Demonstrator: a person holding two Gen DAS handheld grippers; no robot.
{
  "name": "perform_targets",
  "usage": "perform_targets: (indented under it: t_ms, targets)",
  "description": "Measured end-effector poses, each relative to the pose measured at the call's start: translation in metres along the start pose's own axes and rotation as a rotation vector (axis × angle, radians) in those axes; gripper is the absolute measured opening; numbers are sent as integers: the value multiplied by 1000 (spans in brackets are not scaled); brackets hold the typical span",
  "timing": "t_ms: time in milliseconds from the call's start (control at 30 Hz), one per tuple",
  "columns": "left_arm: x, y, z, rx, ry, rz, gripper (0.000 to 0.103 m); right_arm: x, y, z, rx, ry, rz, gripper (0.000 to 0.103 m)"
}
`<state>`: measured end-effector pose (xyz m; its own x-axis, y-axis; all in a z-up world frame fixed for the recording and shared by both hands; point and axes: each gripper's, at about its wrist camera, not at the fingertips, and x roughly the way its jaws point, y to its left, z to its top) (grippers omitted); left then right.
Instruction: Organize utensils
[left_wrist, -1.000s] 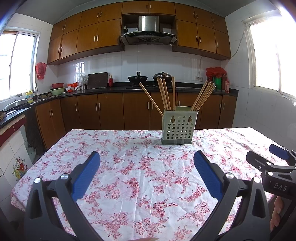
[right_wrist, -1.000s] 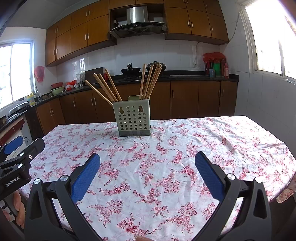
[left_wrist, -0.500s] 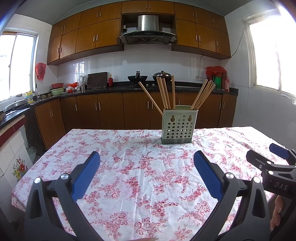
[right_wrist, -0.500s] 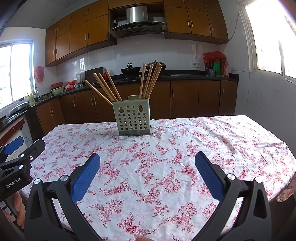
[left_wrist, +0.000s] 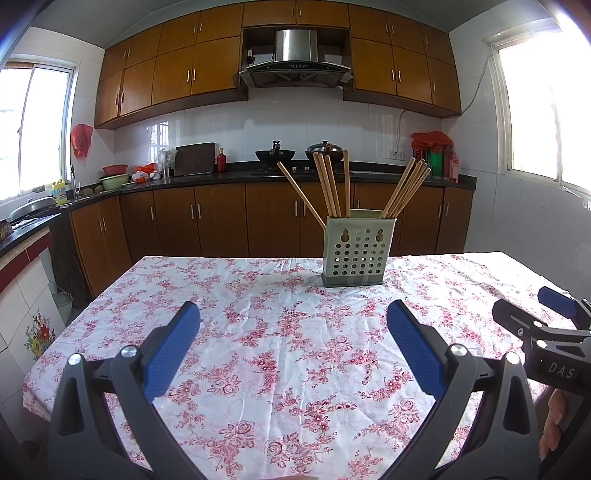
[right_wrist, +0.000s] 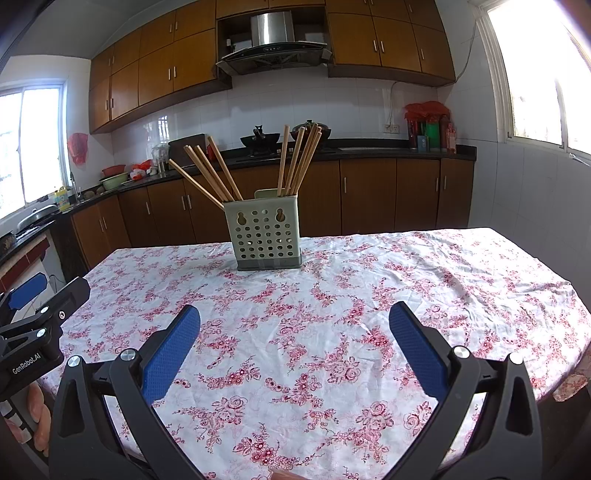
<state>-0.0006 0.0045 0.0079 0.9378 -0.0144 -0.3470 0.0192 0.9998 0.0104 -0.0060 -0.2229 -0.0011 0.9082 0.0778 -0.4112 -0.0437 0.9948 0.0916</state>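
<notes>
Hovering above tablecloth: left tool, right tool, both spread wide, empty; chopstick holder near far edge.

Both views sit low at the near edge of the bench, looking forward across it toward the kitchen wall. The left wrist view stands left, so the utensil holder lies right of centre; in the right wrist view it lies left. Each catches the other hand-held gripper at its edge.
</notes>
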Motion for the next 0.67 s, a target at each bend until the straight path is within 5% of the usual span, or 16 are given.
perform_targets:
  t_ms: [667]
  targets:
    - [1,5,-1,0,13,1,99,0,1,0,2,1,0,101]
